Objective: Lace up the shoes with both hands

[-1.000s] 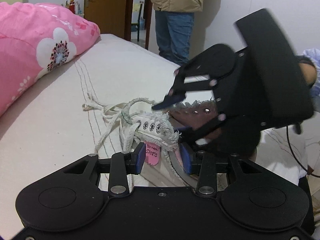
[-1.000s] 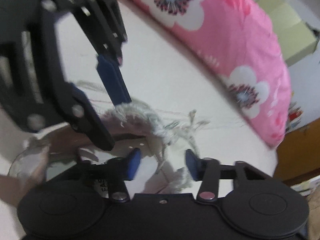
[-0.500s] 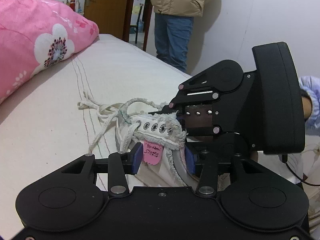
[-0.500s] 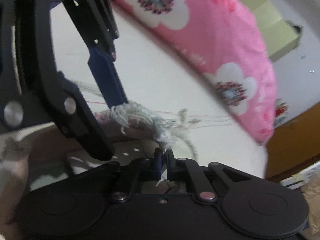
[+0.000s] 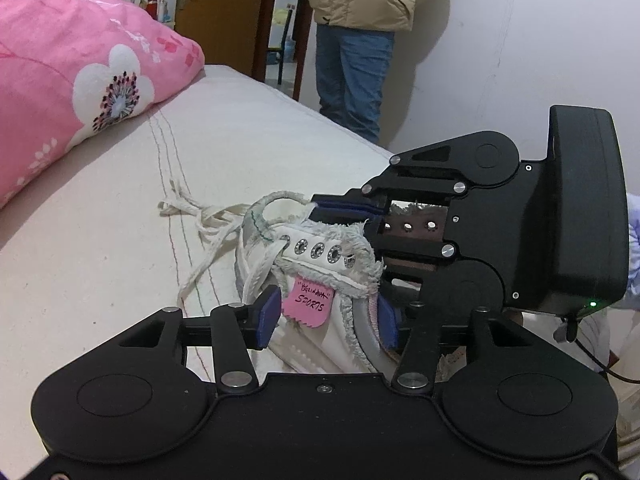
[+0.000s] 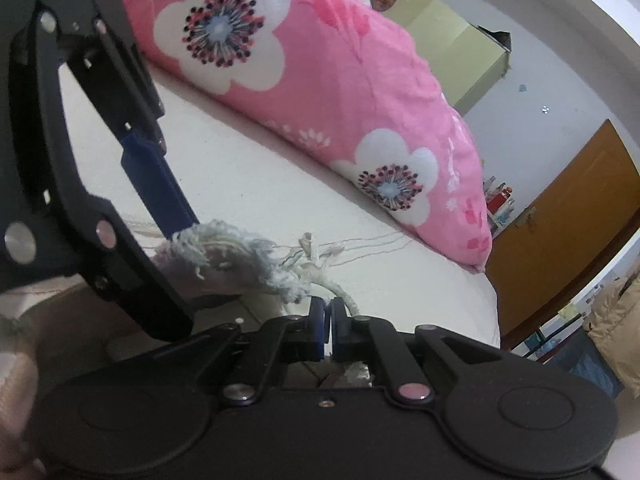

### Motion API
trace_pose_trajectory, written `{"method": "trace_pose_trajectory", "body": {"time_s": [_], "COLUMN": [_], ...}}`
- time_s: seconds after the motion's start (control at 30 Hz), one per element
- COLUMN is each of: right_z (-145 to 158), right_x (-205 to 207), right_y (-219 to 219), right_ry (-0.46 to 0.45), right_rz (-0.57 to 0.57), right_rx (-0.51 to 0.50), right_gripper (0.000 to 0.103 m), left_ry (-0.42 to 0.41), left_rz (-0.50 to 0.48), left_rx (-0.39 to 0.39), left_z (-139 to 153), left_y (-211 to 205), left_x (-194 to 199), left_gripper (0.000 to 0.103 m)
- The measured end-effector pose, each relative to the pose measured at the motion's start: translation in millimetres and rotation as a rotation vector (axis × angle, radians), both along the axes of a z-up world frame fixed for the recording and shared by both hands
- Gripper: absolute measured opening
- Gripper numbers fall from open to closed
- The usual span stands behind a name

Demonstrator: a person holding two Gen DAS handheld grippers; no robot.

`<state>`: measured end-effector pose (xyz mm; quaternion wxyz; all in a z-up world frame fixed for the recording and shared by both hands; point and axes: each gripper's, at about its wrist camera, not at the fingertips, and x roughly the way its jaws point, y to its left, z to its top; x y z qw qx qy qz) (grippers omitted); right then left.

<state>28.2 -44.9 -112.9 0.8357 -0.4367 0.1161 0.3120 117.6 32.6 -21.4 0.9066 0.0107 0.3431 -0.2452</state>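
Note:
A worn white sneaker [image 5: 320,252] with frayed edges and a pink "SPORTS" tag [image 5: 308,304] lies on the bed. In the left wrist view my left gripper [image 5: 328,318] straddles its tongue and collar. Its jaws are opening, and the pads stand beside the shoe without squeezing it. My right gripper [image 5: 316,206] reaches in from the right over the eyelet row and is shut on the frayed shoelace [image 5: 276,200]. In the right wrist view the right gripper [image 6: 329,320] pinches the shoelace [image 6: 344,296], which runs out of the pads to the shoe's frayed edge [image 6: 224,248]. Loose lace ends [image 5: 180,208] trail on the sheet.
A pink floral quilt [image 5: 80,80] is heaped along the bed's far side. The cream sheet [image 5: 100,260] is bare left of the shoe. A person in a beige jacket and jeans [image 5: 360,40] stands by the wall near a wooden door [image 5: 216,12].
The right gripper's jaws have shut on the lace, and the gripper has rolled and shifted slightly. The left gripper's jaws have spread wider around the shoe while that hand stayed put.

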Motion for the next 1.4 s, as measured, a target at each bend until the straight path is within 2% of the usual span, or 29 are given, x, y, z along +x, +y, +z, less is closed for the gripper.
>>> {"method": "trace_pose_trajectory", "body": {"time_s": [0.57, 0.67, 0.87, 1.1, 1.17, 1.23, 1.4], "right_z": [11, 15, 11, 20, 22, 21, 21], "right_x": [6, 3, 4, 10, 6, 3, 3], "right_y": [-21, -28, -34, -47, -52, -52, -56], "right_ry": [0.015, -0.022, -0.057, -0.007, -0.033, -0.058, -0.062], "right_rz": [-0.116, -0.147, -0.18, -0.225, -0.223, -0.218, -0.235], "right_rx": [0.242, 0.31, 0.381, 0.497, 0.549, 0.555, 0.629], "right_gripper": [0.003, 0.003, 0.003, 0.003, 0.004, 0.004, 0.004], "left_ry": [0.019, 0.024, 0.033, 0.033, 0.032, 0.033, 0.034], "left_rz": [0.014, 0.019, 0.025, 0.027, 0.028, 0.029, 0.03], "left_rx": [-0.021, -0.024, -0.021, -0.026, -0.022, -0.022, -0.023], "left_z": [0, -1, -2, -3, -4, -4, -6], "left_y": [1, 2, 2, 1, 1, 1, 1], "left_x": [2, 3, 3, 3, 3, 3, 4], "left_gripper": [0.05, 0.051, 0.051, 0.051, 0.051, 0.051, 0.051]}}
